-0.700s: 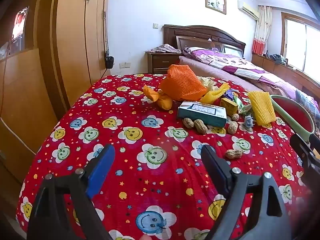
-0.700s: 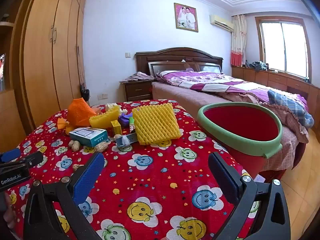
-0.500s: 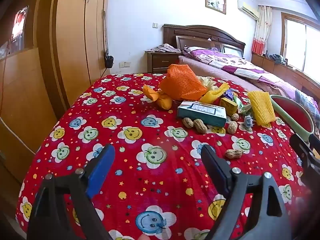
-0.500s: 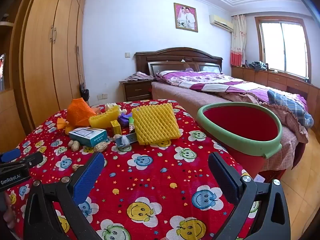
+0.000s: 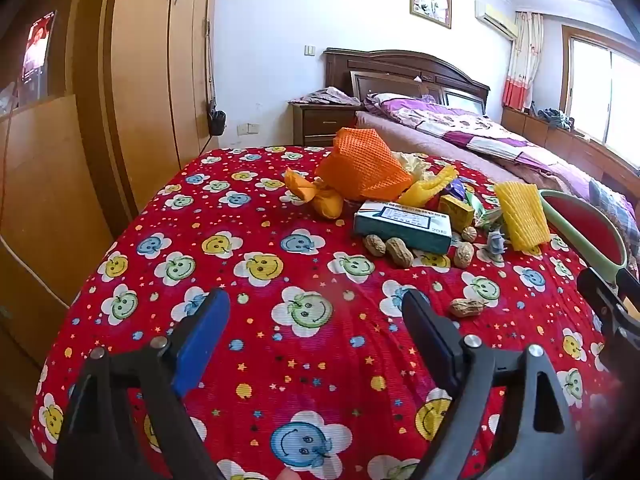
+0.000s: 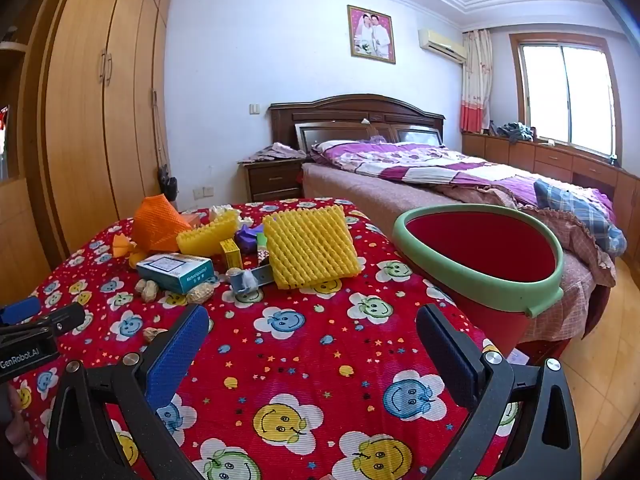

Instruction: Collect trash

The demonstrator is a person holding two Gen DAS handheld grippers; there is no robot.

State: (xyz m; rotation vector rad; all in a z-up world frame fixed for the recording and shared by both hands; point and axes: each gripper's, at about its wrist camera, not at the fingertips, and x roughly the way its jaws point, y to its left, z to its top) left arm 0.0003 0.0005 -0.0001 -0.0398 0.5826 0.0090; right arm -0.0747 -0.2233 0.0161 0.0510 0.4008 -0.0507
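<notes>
Left gripper (image 5: 316,322) and right gripper (image 6: 312,338) are both hovering over the red smiley-print cloth (image 5: 256,264) with jaws spread wide and nothing between the pads. Ahead of the left gripper and slightly to its right, the trash is lying in a loose heap: an orange foam net (image 5: 362,168), a teal box (image 5: 402,226) with peanuts (image 5: 388,248) touching its near edge, and a yellow foam net (image 5: 522,216) further right. One stray peanut (image 5: 466,307) is lying just beside the left gripper's right finger. Seen from the right gripper, the yellow foam net (image 6: 310,246) is lying straight ahead, the teal box (image 6: 176,272) ahead-left, and the red bin (image 6: 480,256) (green-rimmed, apparently empty) is standing ahead-right, off the cloth's edge.
</notes>
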